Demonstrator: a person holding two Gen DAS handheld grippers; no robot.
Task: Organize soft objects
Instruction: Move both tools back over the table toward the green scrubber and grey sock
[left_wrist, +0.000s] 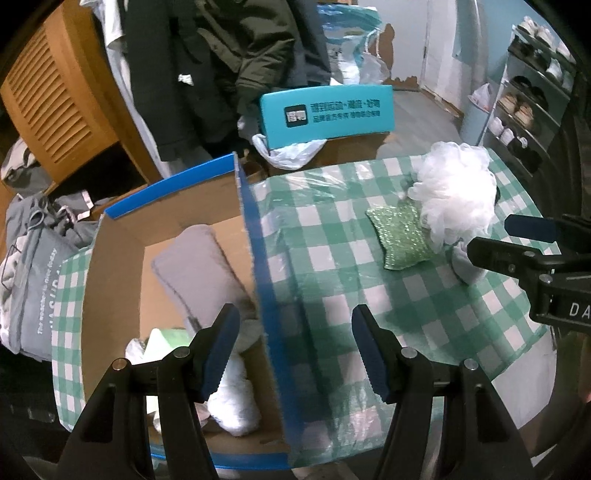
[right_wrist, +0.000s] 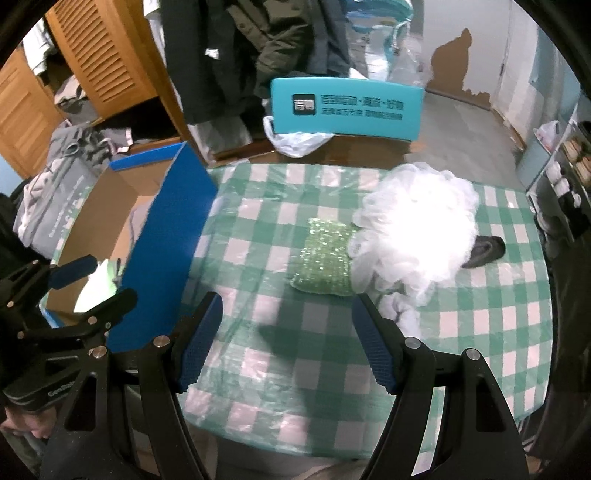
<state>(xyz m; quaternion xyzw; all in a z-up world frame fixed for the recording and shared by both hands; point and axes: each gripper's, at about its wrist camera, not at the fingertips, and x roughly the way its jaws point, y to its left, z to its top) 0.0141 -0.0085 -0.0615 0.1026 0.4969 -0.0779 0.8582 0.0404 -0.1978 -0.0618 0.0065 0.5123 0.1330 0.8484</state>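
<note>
A cardboard box with blue outer walls (left_wrist: 258, 236) (right_wrist: 162, 236) stands at the table's left. It holds a grey cloth (left_wrist: 199, 266) and a white fluffy item (left_wrist: 232, 398). On the green checked tablecloth (left_wrist: 332, 258) (right_wrist: 295, 350) lie a green glittery sponge (left_wrist: 400, 236) (right_wrist: 325, 266), a white mesh bath puff (left_wrist: 458, 192) (right_wrist: 417, 232), a pale grey cloth (left_wrist: 465, 266) (right_wrist: 402, 314) and a dark item (right_wrist: 487, 251). My left gripper (left_wrist: 295, 354) is open over the box's right wall. My right gripper (right_wrist: 288, 350) is open, empty, above the table short of the sponge; it also shows in the left wrist view (left_wrist: 509, 236).
A teal chair back (left_wrist: 327, 110) (right_wrist: 347, 109) stands behind the table with a plastic bag (left_wrist: 291, 151) under it. Hanging coats (right_wrist: 258, 48), wooden louvred cupboards (left_wrist: 55, 107), a grey bag (left_wrist: 33, 266) at left and a shoe rack (left_wrist: 528, 107) at right surround the table.
</note>
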